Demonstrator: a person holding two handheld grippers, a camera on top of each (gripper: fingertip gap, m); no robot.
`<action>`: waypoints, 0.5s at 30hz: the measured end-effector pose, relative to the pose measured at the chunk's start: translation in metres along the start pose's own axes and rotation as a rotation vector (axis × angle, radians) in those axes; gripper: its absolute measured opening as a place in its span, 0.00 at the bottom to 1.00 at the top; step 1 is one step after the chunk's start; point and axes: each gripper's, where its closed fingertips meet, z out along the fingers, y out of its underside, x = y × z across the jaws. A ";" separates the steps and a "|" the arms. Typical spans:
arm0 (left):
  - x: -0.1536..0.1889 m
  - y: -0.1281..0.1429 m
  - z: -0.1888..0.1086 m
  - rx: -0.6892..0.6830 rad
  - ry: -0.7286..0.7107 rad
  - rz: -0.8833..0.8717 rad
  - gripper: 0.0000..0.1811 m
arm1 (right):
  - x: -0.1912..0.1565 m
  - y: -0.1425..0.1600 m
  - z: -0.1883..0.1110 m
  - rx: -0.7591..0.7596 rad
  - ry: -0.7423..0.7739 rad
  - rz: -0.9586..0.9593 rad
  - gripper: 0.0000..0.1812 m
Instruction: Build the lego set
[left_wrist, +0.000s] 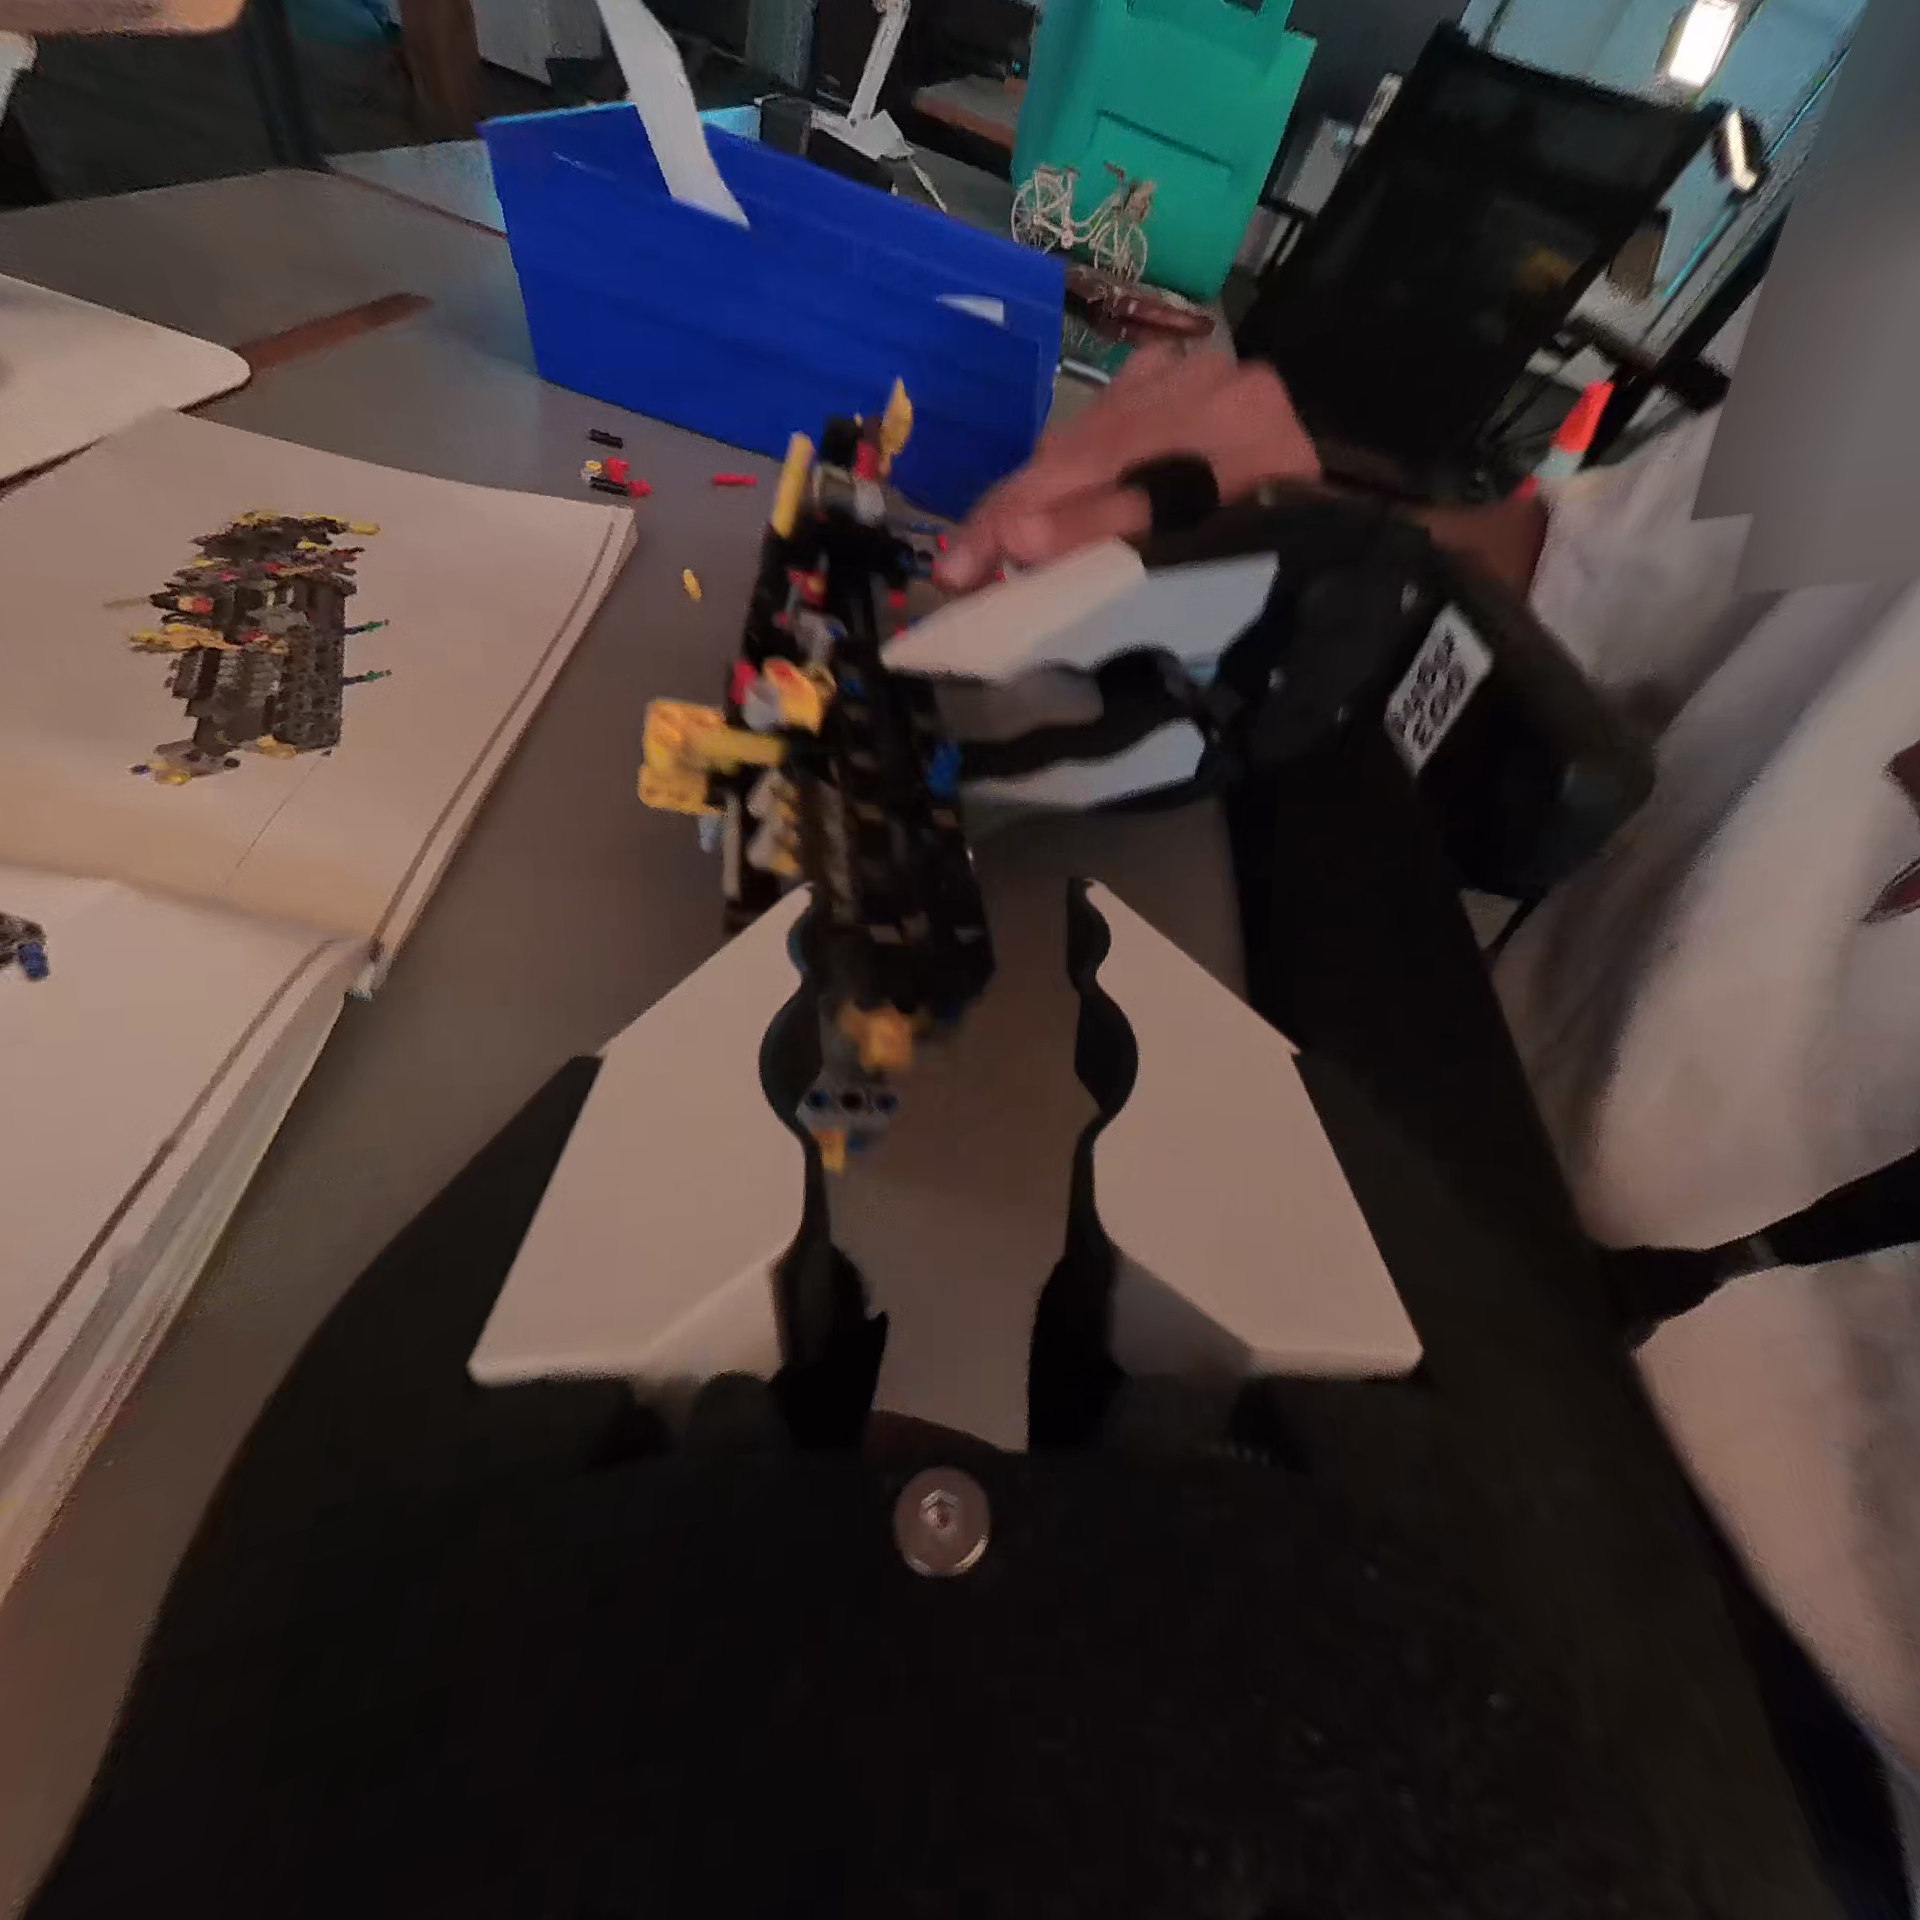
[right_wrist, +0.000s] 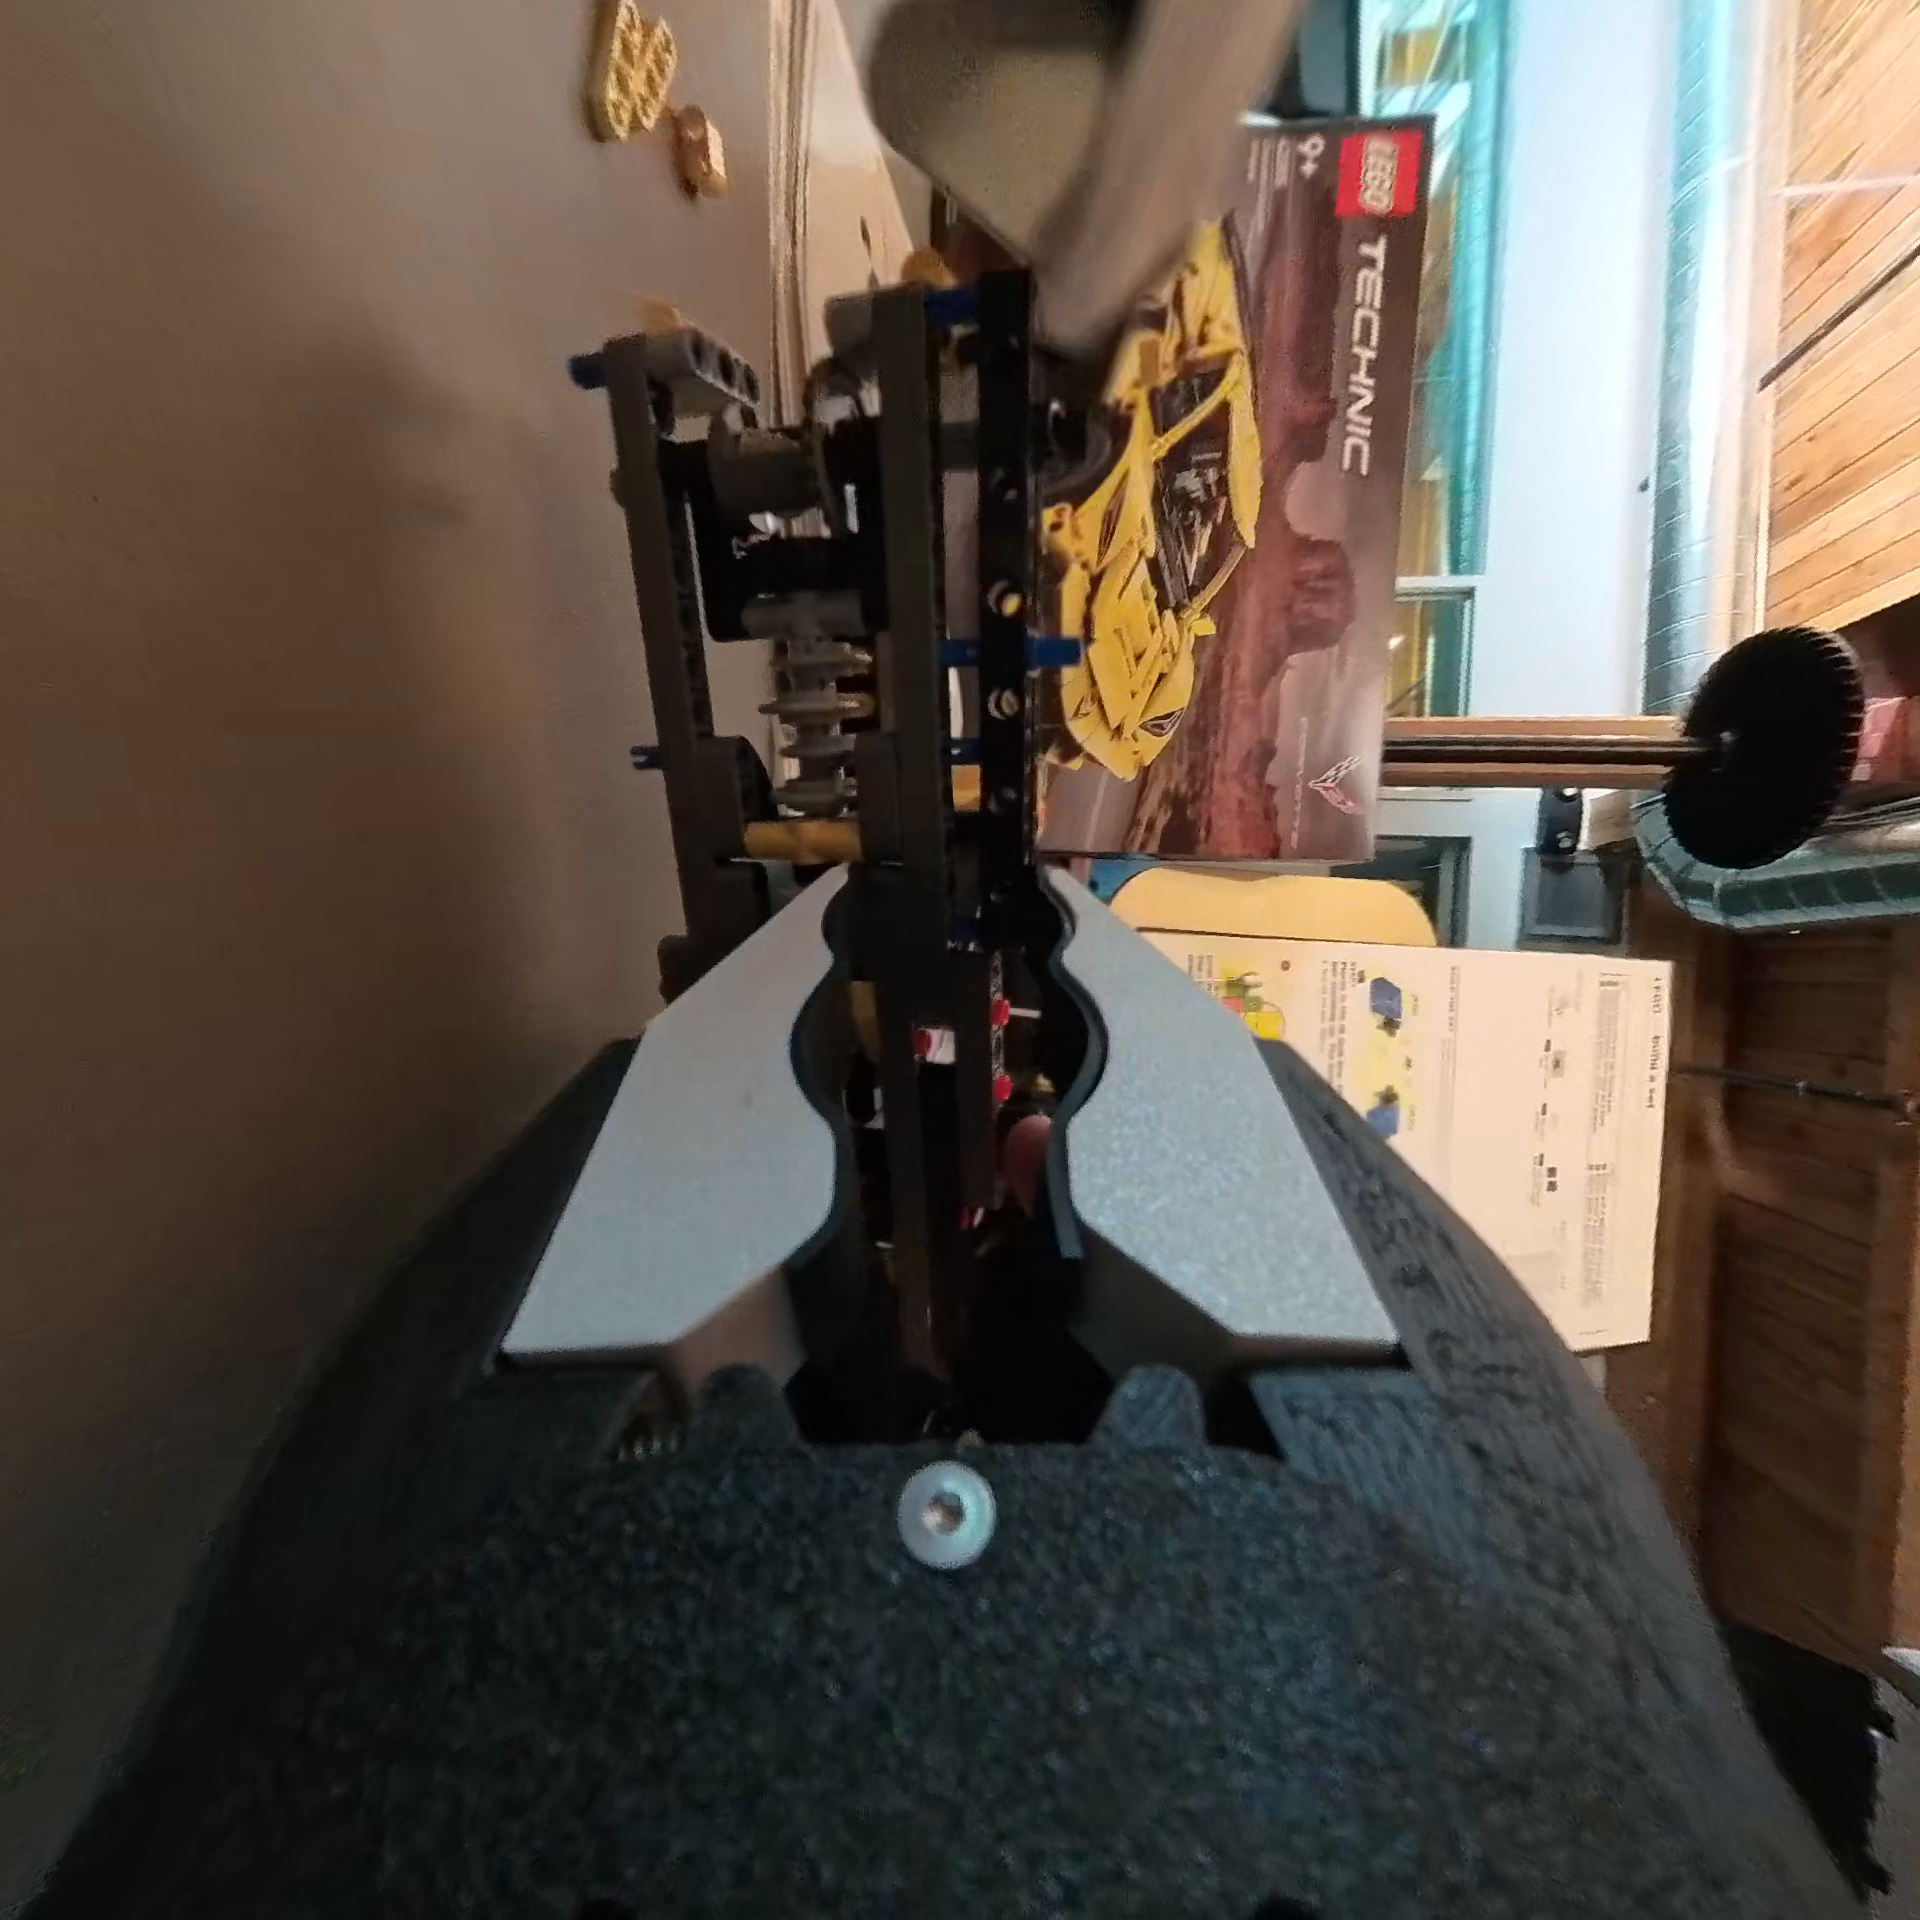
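Note:
The lego model (left_wrist: 852, 790) is a long black chassis with yellow, red and blue parts, held tilted above the grey table (left_wrist: 540, 935). My left gripper (left_wrist: 940, 894) is open; the model's near end lies between its white fingers (left_wrist: 707, 1143), close to the left one. My right gripper (right_wrist: 945, 873) is shut on the model (right_wrist: 914, 582), its pads on a black beam. The right wrist view is rolled sideways, with the table (right_wrist: 260, 623) at the left. The right gripper also shows in the left wrist view (left_wrist: 1039, 644), under a hand (left_wrist: 1091, 488).
An open instruction booklet (left_wrist: 312, 644) lies at the left. A blue bin (left_wrist: 769, 312) stands behind, with small loose pieces (left_wrist: 623, 478) in front of it. The set's box (right_wrist: 1247, 520) and a printed sheet (right_wrist: 1455, 1122) stand beyond the model. Yellow pieces (right_wrist: 634, 73) lie on the table. My right fingertips sit around 7 cm from my left ones.

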 end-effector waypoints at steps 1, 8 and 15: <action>-0.002 0.008 0.001 -0.016 -0.031 0.010 0.26 | 0.003 0.001 0.002 -0.002 -0.015 0.016 0.16; -0.026 0.006 0.008 0.021 -0.132 0.020 0.26 | 0.013 0.002 0.009 -0.011 -0.126 0.118 0.16; -0.027 -0.004 0.001 0.119 -0.063 -0.099 0.17 | 0.018 -0.001 0.013 -0.011 -0.173 0.158 0.16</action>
